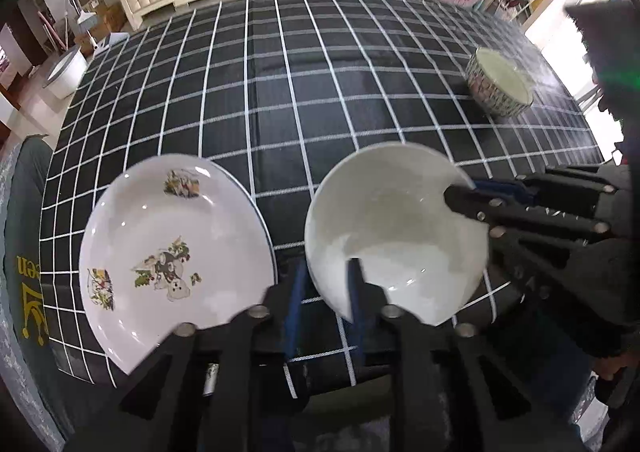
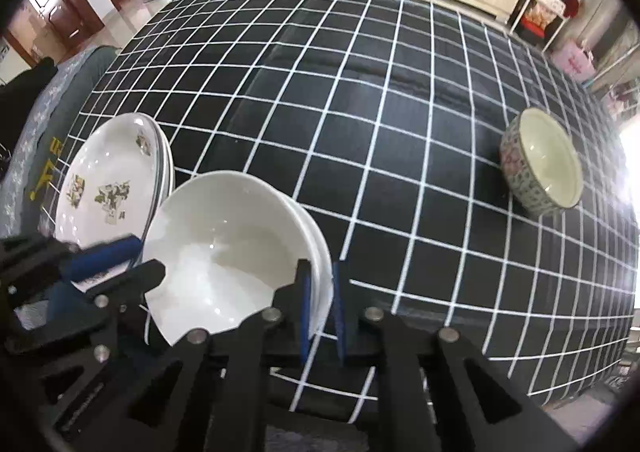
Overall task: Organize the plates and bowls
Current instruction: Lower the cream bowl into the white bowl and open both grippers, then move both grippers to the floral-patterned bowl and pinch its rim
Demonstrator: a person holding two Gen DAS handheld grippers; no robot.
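Bowls sit stacked near the front edge of the table [image 1: 360, 63], which wears a black cloth with a white grid. We see the white bowl stack [image 2: 224, 248] with at least two rims showing on its right side. Just beside it on the left lies the flowered plate stack [image 1: 172, 252], apart from the bowls by a narrow strip of cloth. Well apart, toward the far right, stands a patterned bowl [image 2: 540, 159], alone and upright.

Our left gripper [image 1: 324, 292] straddles the near left rim of the bowls, one blue pad inside and one outside, jaws narrow with a small gap. Our right gripper [image 2: 322, 292] straddles the right rim the same way; from this blurred angle we think its pads stand just off the rim rather than pressing it.
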